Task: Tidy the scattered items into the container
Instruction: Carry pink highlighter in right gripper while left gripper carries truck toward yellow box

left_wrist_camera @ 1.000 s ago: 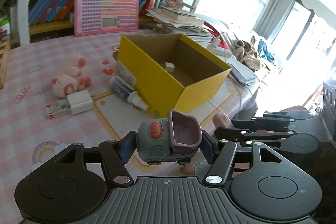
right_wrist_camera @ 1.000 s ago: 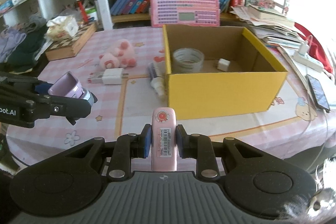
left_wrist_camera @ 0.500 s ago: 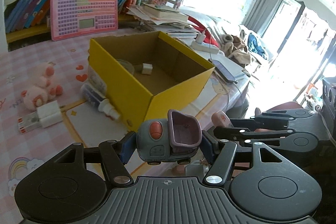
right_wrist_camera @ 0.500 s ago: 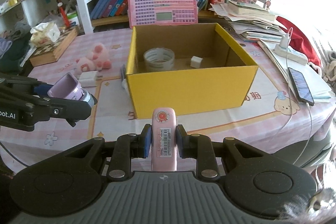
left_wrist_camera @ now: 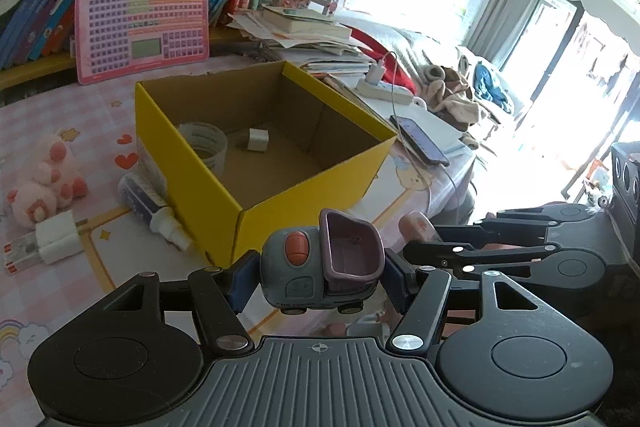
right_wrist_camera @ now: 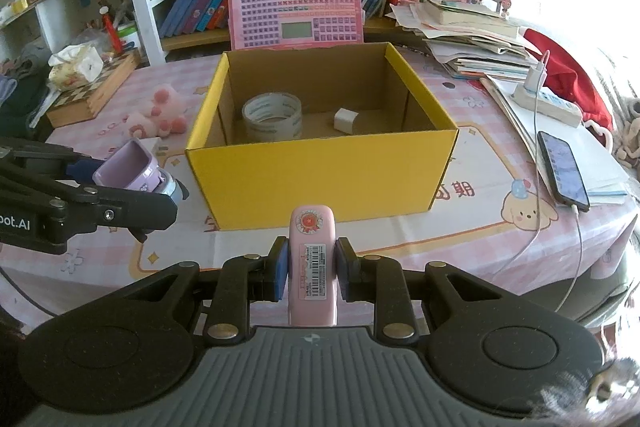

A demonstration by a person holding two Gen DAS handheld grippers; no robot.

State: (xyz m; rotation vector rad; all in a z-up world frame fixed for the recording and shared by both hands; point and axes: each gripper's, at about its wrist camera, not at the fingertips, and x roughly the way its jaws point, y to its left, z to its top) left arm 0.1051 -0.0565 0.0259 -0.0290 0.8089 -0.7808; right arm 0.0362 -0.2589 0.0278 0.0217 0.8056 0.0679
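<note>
Your left gripper (left_wrist_camera: 320, 281) clamps toy truck (left_wrist_camera: 320, 267), right gripper (right_wrist_camera: 310, 269) clamps pink stapler (right_wrist_camera: 313, 267), both before yellow box (right_wrist_camera: 320, 171)

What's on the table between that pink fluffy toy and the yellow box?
In the left wrist view, a tube lies against the yellow box, between it and the pink fluffy toy.

Yellow box (right_wrist_camera: 320, 179): cardboard, smooth matt yellow outside, raw brown inside. Tape roll (right_wrist_camera: 272, 115): clear glossy plastic film. Toy truck (left_wrist_camera: 320, 267): smooth moulded plastic, grey body, slight sheen. Pink case (right_wrist_camera: 313, 267): glossy plastic with a paper barcode label. Plush toy (left_wrist_camera: 40, 187): fuzzy pink cloth. Table (right_wrist_camera: 480, 219): covered in a smooth printed cloth. Chessboard box (right_wrist_camera: 92, 95): wood.
</note>
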